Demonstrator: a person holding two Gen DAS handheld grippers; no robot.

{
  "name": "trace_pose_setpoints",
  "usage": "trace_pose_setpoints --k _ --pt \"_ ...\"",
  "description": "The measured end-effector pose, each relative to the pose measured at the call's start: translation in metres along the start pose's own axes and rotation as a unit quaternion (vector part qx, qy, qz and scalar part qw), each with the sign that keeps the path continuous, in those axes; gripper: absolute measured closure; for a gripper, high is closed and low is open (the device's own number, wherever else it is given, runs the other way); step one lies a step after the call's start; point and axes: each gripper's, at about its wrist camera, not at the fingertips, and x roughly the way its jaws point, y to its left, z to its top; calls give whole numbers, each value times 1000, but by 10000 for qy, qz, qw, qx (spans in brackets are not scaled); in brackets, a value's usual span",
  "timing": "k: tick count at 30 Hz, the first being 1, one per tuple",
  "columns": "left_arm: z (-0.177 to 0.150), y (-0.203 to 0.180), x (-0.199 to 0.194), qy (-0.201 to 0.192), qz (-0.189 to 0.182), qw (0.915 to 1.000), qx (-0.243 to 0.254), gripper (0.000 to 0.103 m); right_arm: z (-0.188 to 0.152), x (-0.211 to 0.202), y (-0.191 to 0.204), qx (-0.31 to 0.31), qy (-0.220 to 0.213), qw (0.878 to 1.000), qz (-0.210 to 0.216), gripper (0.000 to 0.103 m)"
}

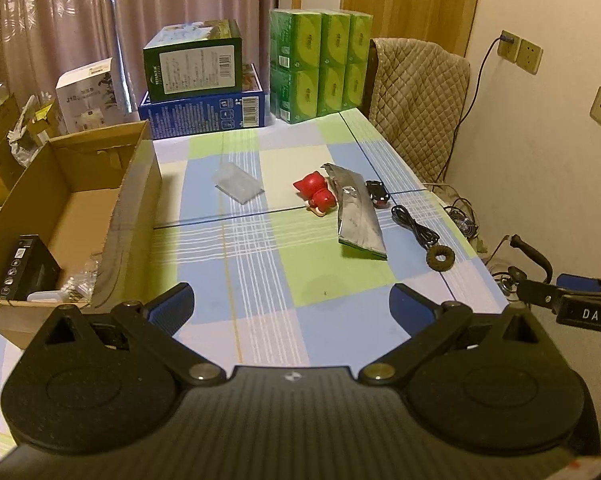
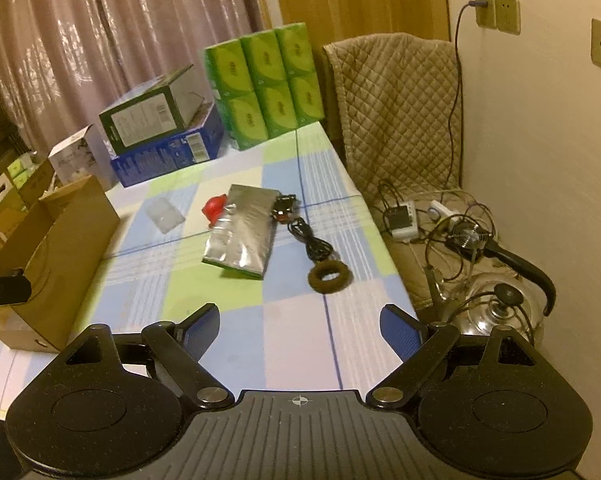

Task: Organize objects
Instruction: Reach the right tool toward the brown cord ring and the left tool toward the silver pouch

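Both tools sit spread and empty at my near edge: left gripper [image 1: 290,306] and right gripper [image 2: 300,324] hover over the checked tablecloth [image 1: 260,264]. From the right wrist, the brown ring [image 2: 329,276] lies at 12 o'clock, nearest; I judge it soft and light, best pinched across its band. The coiled black cable [image 2: 310,240] just beyond will flop, so I'd grab the bundle's middle. The silver foil pouch [image 2: 242,236] at 11 looks slippery and crinkly; take an edge. The red figurine [image 1: 314,194] seems hard and awkwardly rounded. The cardboard box [image 1: 80,208] waits at 9 o'clock in the left view. Curtains [image 1: 100,20] back the cluttered room.
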Motion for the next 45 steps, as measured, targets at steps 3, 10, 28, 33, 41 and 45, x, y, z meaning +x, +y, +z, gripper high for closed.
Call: trace_pose_setpoints --k 3,10,28,33,41,45 --pt "2 -3 7 52 -36 10000 -11 1 3 6 -6 1 61 10000 -69 18" --pt "4 -6 24 213 -132 9997 -56 1 7 20 -12 -8 214 9997 -121 18" --pt "26 -12 84 479 -311 9983 109 1 30 72 -23 -357 419 9985 -5 46" --pt "33 -16 110 578 -369 9975 169 1 37 102 -25 -505 493 9973 214 46" --pt "35 -19 152 787 -459 9956 213 1 39 158 -30 -814 681 9941 235 46" --pt "34 -18 172 893 -520 9945 176 1 35 179 -28 -997 779 9917 211 46"
